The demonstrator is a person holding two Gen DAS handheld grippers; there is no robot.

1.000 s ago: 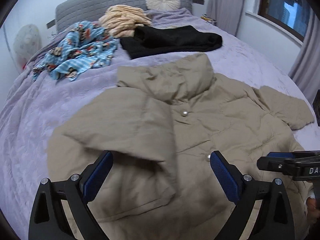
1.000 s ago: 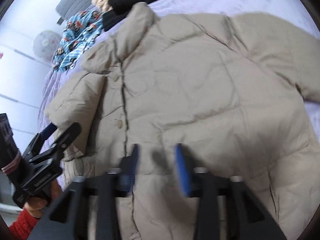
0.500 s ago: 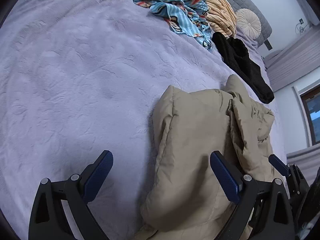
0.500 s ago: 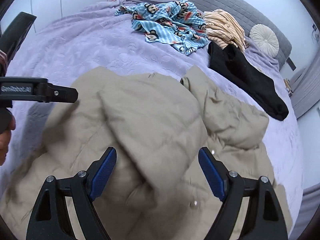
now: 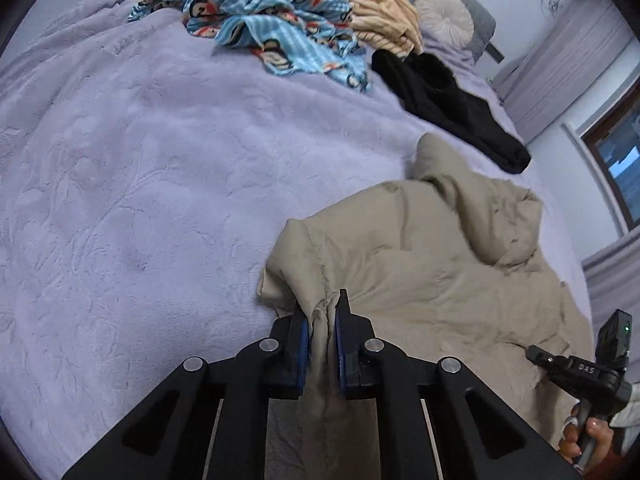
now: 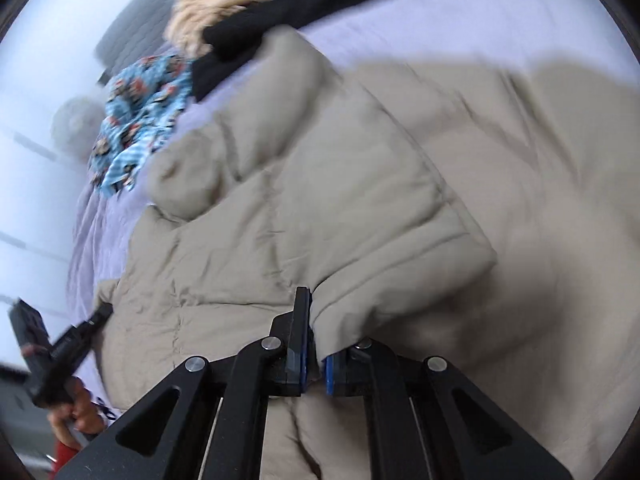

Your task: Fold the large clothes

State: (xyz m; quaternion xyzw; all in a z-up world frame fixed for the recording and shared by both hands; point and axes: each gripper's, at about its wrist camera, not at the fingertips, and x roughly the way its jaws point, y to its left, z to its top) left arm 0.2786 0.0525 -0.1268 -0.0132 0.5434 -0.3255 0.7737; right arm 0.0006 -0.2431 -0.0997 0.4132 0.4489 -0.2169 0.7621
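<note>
A large beige padded jacket [image 5: 432, 264] lies spread on the purple bedspread [image 5: 140, 200], one sleeve folded over its front. My left gripper [image 5: 322, 314] is at the jacket's left edge; its jaws are closing and the blue pads pinch a ridge of fabric. The right gripper [image 6: 316, 340] is closing too, with the end of the folded beige part [image 6: 320, 200] squeezed between its pads. Each gripper shows in the other's view, the right gripper [image 5: 534, 353] low at the right and the left gripper [image 6: 102, 313] low at the left, both at the jacket's edge.
Toward the head of the bed lie a blue monkey-print garment [image 5: 272, 20], a cream striped garment [image 5: 384, 16] and a black garment [image 5: 448, 104]. A round cushion [image 5: 444, 18] leans on the grey headboard. A window [image 5: 616, 160] and curtains stand to the right.
Both grippers stood wide open before and now clamp jacket fabric. The left one came down onto the jacket's left edge. The right view swung from the bed's head to the jacket's front.
</note>
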